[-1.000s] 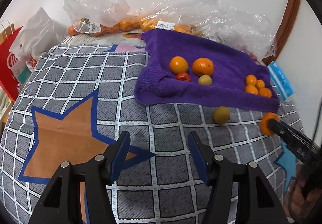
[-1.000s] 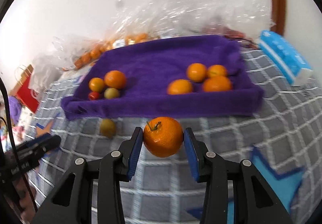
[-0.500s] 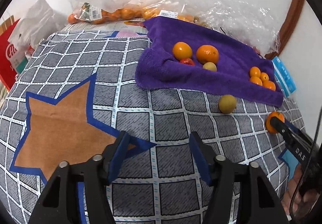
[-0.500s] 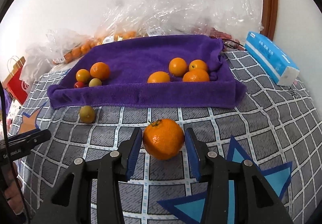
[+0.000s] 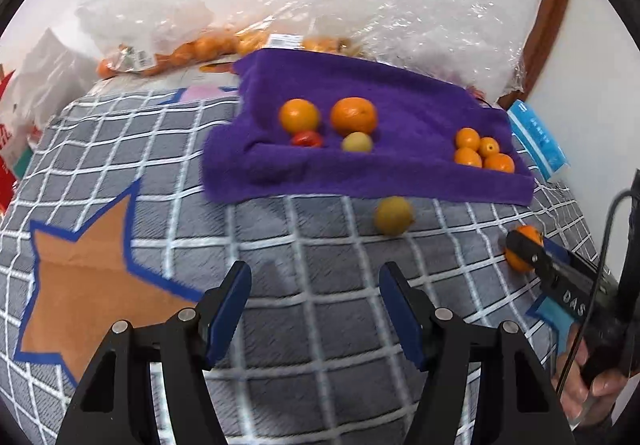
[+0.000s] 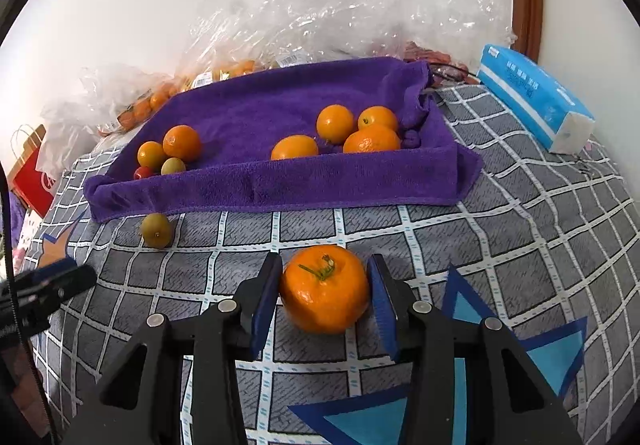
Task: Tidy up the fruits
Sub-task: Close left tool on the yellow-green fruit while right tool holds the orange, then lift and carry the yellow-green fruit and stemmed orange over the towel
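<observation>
My right gripper [image 6: 325, 291] is shut on a stemmed mandarin [image 6: 324, 289] low over the checked cloth; the mandarin also shows in the left wrist view [image 5: 520, 251]. My left gripper [image 5: 314, 309] is open and empty above the cloth. A purple towel [image 6: 280, 181] holds a right group of several oranges [image 6: 370, 137] and a left group of two oranges, a red fruit and a green fruit [image 6: 173, 165]. A loose green-yellow fruit [image 6: 156, 229] lies on the cloth in front of the towel; it also shows ahead of my left gripper [image 5: 393, 215].
Clear plastic bags [image 6: 320, 21] with more oranges lie behind the towel against the wall. A blue tissue pack [image 6: 536, 101] lies at the right. A red paper bag [image 6: 34, 177] stands at the left edge. The surface is covered by a grey checked cloth [image 5: 300, 257].
My right gripper has lowered with the mandarin toward the cloth in front of the towel. My left gripper has shifted a little nearer the towel and stays open.
</observation>
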### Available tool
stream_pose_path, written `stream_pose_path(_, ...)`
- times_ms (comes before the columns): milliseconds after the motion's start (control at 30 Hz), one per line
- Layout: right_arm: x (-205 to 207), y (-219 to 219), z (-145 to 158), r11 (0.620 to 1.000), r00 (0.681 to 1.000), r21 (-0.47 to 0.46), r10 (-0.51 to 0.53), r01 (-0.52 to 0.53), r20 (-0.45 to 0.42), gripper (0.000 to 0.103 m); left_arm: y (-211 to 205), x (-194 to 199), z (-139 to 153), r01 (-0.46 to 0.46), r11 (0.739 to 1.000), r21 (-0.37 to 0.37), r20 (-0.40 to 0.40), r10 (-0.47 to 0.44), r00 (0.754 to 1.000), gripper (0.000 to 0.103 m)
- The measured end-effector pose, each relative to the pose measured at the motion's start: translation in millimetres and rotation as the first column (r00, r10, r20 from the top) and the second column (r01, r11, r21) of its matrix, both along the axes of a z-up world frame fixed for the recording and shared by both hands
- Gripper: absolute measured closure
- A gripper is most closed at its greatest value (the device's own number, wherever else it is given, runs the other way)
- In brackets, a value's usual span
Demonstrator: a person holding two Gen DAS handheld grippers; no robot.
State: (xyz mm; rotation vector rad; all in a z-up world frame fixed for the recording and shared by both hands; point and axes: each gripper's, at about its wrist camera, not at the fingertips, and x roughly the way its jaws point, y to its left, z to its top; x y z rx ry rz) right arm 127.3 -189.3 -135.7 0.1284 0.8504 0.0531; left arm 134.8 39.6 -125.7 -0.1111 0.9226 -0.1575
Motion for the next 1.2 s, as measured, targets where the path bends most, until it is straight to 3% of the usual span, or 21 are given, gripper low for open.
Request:
stream_pose_path(200,-12.7,-11.6,-1.5,0.998,1.000,-0.055,-0.015,0.016,0.018,0.060,-22.3,13.1,-5.4,0.002,1.000,-0.015,-0.002,-0.002,1.000,0.039)
stream_pose_path(300,-18.1,-18.9,-0.7,1.000,0.999,-0.012,-0.028,0.029,0.031,0.059,-31.3,18.5,-7.3,0.003,1.000,-0.011,0.007,-0.003,1.000,0.039)
stream_pose_path(633,-17.2,-15.3,-0.3,1.000,0.999,-0.002,0.003,-0.003,0.035,0.060,-48.3,33.7,-10.8,0.031,0.999,-0.028,0.001,-0.031,1.000,0.047)
stream_pose_path(733,-16.8,-17.5,-1.2,1.000,0.999,0.014,0.001,-0.002,0.034,0.060,-54.9,38.1,-12.6,0.044,0.999,-0.021,-0.001,-0.044,0.999,0.051)
stream_pose_path(933,-15.0,-19.4,-2.1,0.999,1.000,0.032,0.001,-0.002,0.031,0.060,-63.6,38.5,-15.7,0.034,0.999,0.012,0.036,-0.035,0.999,0.075)
stream_pose_path(1200,-15.6,-20.7,-2.5,0.999,0.999,0.047,-0.001,-0.001,0.032,0.060,-60.4,33.3,-14.2,0.068,0.997,-0.023,0.048,-0.067,0.997,0.076)
